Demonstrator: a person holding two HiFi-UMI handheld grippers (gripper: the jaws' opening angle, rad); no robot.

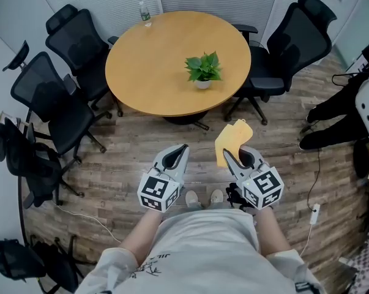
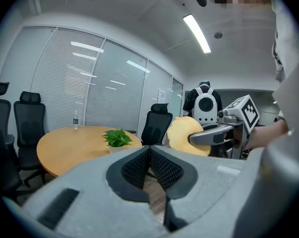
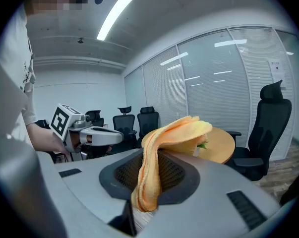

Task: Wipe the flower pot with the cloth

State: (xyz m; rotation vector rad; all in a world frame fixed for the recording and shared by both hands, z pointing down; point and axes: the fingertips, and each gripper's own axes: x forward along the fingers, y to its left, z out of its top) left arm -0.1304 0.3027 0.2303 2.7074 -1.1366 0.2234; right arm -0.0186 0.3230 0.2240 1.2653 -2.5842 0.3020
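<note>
Pinched tight in the right gripper [image 1: 233, 157]: a yellow cloth [image 1: 232, 141], flopping toward 12 o'clock. At its 9 o'clock, the left gripper [image 1: 183, 148], jaws pressed together on nothing. Well beyond at 12 o'clock, the flower pot [image 1: 202, 84], upright on the round wooden table [image 1: 147, 72]. Between them, plank floor [image 1: 141, 146]. Black office chairs [image 1: 59, 106] at the table's 9 and 3 o'clock, a water bottle [image 1: 145, 12] near its far edge.

Soft, napped cloth [image 3: 150, 170] — smooth, matt wooden table [image 1: 150, 72].
</note>
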